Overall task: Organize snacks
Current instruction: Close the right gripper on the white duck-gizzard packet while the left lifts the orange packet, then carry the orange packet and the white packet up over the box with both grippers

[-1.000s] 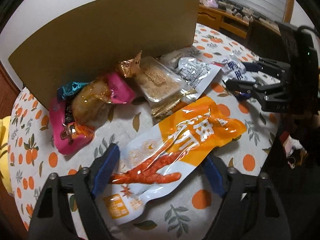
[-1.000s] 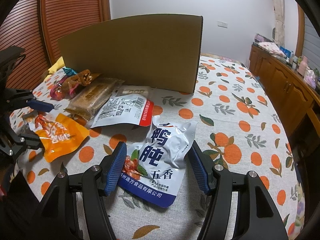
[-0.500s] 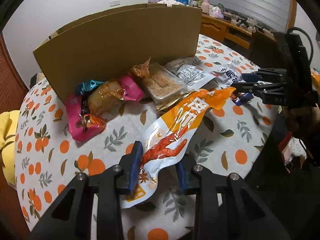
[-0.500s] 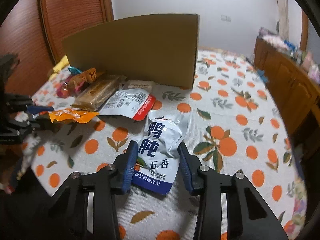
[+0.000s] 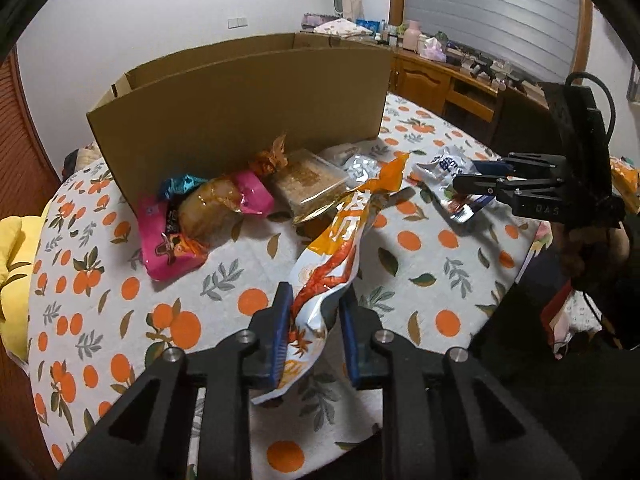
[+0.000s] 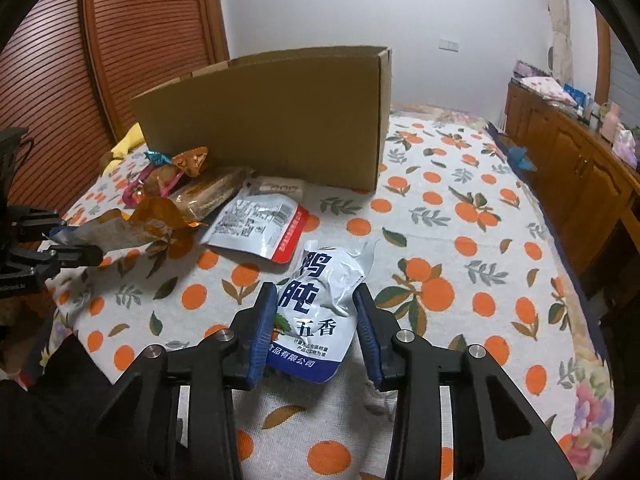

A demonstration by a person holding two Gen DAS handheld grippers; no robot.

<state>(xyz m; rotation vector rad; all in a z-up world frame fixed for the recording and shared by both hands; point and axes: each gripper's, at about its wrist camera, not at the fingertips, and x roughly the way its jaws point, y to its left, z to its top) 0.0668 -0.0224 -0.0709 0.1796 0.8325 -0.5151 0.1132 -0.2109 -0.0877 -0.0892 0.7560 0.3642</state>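
Gripping items, two tools. Left tool (image 5: pixel 314 332): pads clenched on the orange-and-white snack pouch (image 5: pixel 340 240), its far end lifted off the counter (image 5: pixel 168 320). Right tool (image 6: pixel 316 320): jaws just narrowed, pressing the sides of the blue-and-white pouch (image 6: pixel 320 300), bottom edge raised. Cardboard box (image 6: pixel 280 116) stands behind; its interior is hidden. Pink packet (image 5: pixel 168 240), crumb bar (image 5: pixel 308 176) and silver pouch (image 6: pixel 256 224) lie before it; print is mostly illegible.

Left gripper (image 5: pixel 314 334) jaws clamped on packet; right gripper (image 6: pixel 316 330) jaws just closing, gripping pouch.
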